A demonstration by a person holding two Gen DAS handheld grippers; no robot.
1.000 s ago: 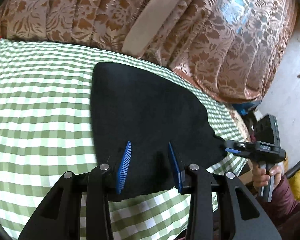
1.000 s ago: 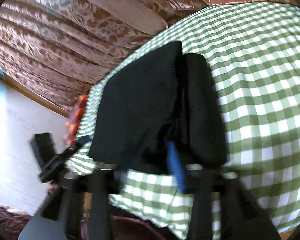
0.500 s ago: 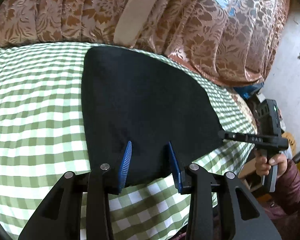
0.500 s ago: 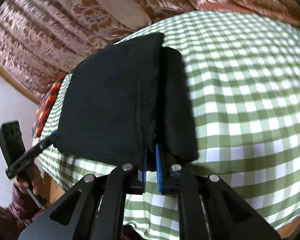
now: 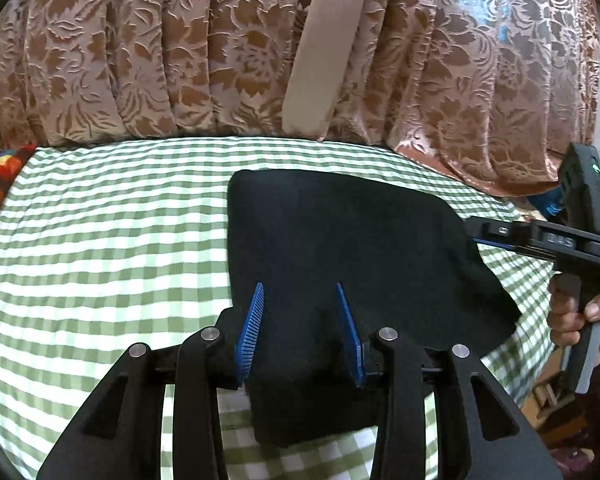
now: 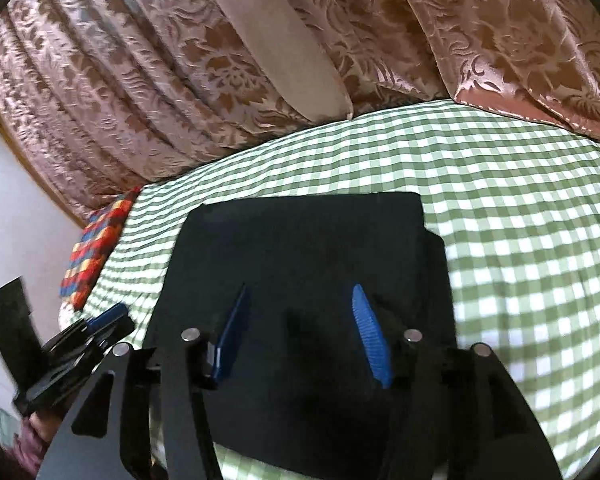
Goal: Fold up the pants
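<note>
Black pants (image 5: 340,240), folded into a flat stack. Lying on green-checked cloth (image 5: 99,240), lower layer jutting out along one side.

Both wrist views look closely down on the black pants (image 5: 340,240) from opposite ends

Near edge of the black pants (image 5: 340,248) hidden behind the left gripper (image 5: 300,320) linkage. Right gripper (image 6: 300,332) likewise masks the hem nearest it. Patterned cloth (image 6: 93,248) left of that claw partly hidden. Hand (image 5: 580,320) cut off at frame edge.
</note>
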